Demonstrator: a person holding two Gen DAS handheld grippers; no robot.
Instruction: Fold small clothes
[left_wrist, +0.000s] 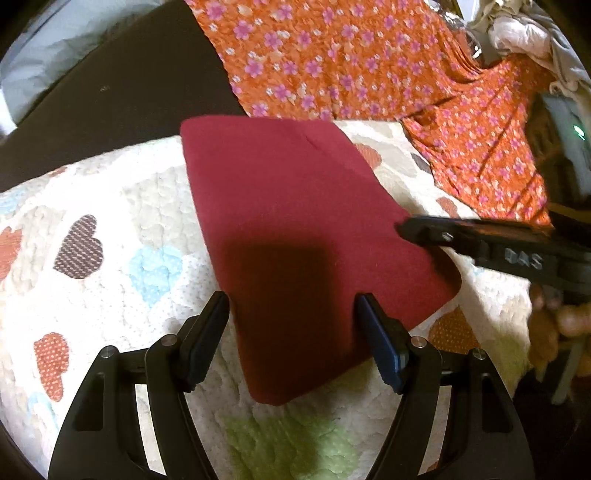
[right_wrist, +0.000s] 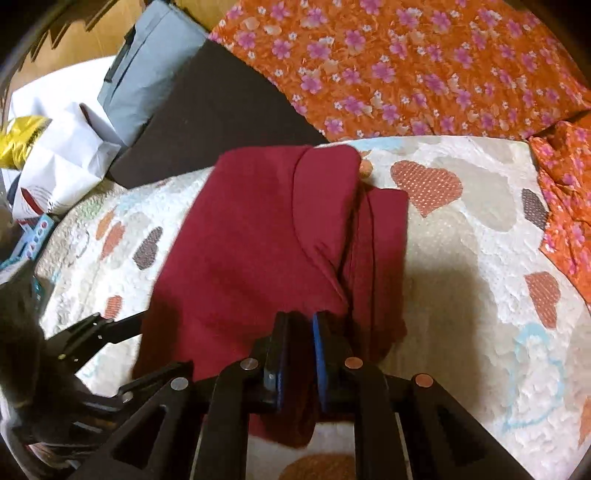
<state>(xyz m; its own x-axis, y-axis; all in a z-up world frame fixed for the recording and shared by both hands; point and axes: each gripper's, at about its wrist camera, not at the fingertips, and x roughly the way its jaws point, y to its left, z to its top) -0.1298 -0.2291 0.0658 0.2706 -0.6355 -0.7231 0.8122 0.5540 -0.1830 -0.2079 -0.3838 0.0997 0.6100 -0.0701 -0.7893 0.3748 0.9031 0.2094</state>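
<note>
A small dark red garment lies folded on a white quilt with coloured hearts. My left gripper is open just above its near edge, fingers either side, holding nothing. My right gripper is shut on the red garment, pinching a gathered bunch of cloth at its near right edge. In the left wrist view the right gripper reaches in from the right, its tip at the garment's right edge. In the right wrist view the left gripper's body shows at the lower left.
An orange cloth with pink flowers lies beyond the quilt and down its right side. A dark surface lies at the far left. A grey bag and white bags sit to the far left. Pale clothes are piled at the far right.
</note>
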